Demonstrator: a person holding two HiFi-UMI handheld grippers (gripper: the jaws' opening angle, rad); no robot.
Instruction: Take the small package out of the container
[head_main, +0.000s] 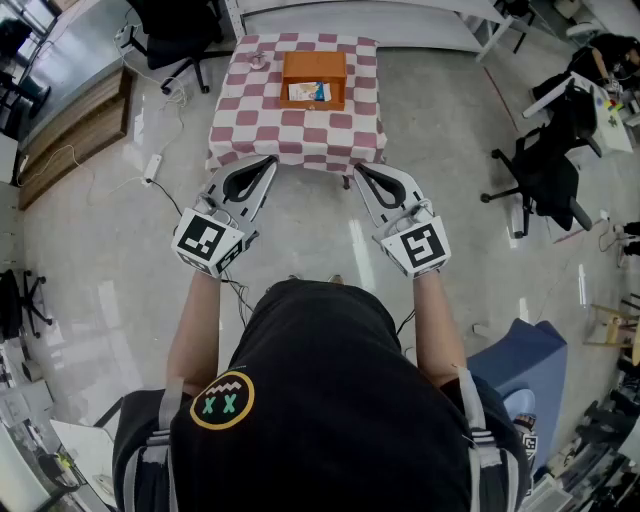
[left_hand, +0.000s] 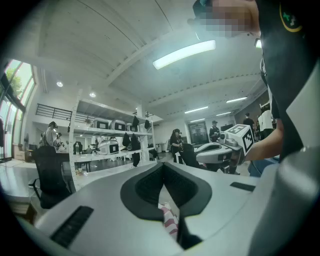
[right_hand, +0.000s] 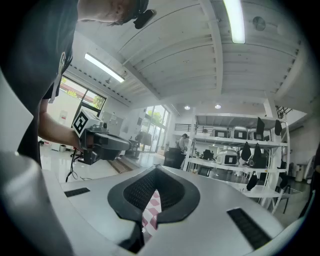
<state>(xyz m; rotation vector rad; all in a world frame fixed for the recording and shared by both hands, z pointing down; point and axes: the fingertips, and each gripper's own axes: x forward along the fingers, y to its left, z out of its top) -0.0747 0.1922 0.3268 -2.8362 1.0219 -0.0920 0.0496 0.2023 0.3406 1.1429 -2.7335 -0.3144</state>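
An orange container (head_main: 314, 78) stands on a table with a red and white checked cloth (head_main: 296, 130) at the top of the head view. A small white and blue package (head_main: 307, 92) lies inside it. My left gripper (head_main: 266, 162) and my right gripper (head_main: 359, 169) are held level side by side over the floor, short of the table's near edge. Both are shut with nothing between the jaws. In the left gripper view the jaws (left_hand: 163, 165) meet at the tips and a strip of checked cloth (left_hand: 170, 220) shows below them. The right gripper view shows its jaws (right_hand: 156, 168) the same way.
Office chairs (head_main: 545, 180) stand to the right of the table and another (head_main: 175, 40) at the back left. A power strip and cables (head_main: 152, 165) lie on the floor to the left. A blue seat (head_main: 525, 365) is at my right side. Shelving (right_hand: 235, 160) and people (left_hand: 176, 142) fill the far room.
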